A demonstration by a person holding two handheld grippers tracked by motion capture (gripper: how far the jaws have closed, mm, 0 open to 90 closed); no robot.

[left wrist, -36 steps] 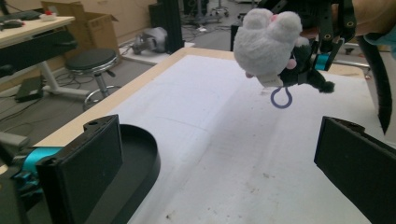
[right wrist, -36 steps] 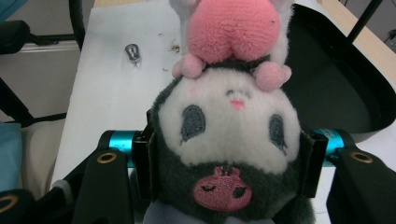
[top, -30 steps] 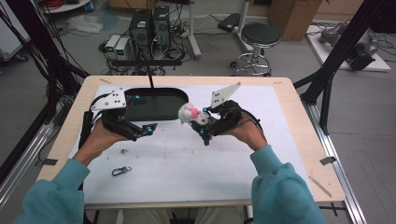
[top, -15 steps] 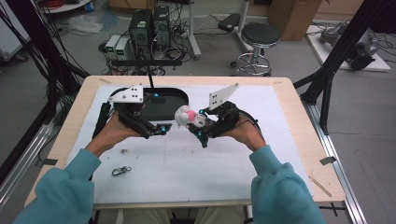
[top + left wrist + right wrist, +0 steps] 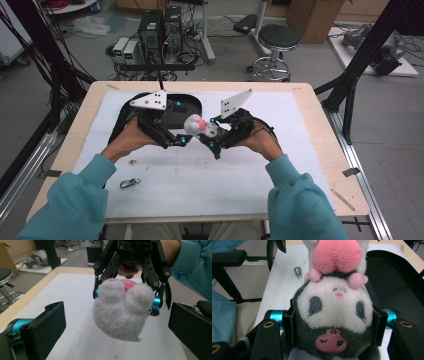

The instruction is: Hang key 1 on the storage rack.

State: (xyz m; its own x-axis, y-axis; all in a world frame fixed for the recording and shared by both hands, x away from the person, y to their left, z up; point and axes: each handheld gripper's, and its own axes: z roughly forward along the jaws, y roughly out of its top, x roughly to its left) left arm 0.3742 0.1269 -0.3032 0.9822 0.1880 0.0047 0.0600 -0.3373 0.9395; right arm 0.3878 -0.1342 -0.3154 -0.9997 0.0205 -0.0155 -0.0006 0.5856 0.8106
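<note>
Right gripper (image 5: pixel 212 136): held above the table's middle, jaws clamped on the plush toy (image 5: pixel 199 126), pressing its dark head from both sides; in the right gripper view the toy (image 5: pixel 337 307) sits upside down between the two black jaws, pink part at 12 o'clock, white face with grey eyes at centre, small pink emblem at 6 o'clock.

Left gripper (image 5: pixel 179 141): jaws spread wide, one on each side of the toy's pale fluffy body (image 5: pixel 122 312), not touching it; in the left gripper view the right gripper (image 5: pixel 127 293) hangs in from 12 o'clock and holds the toy aloft over the mat.

Plush toy: off the surface, between the two grippers, just at 5 o'clock of the black tray (image 5: pixel 192 106).

White mat (image 5: pixel 210 185): covers the wooden table (image 5: pixel 320 145).

Metal clip (image 5: pixel 129 183): lies on the mat at 7 o'clock of the left gripper, well apart.

Small metal piece (image 5: pixel 297 271): on the mat, beyond the toy in the right gripper view.
</note>
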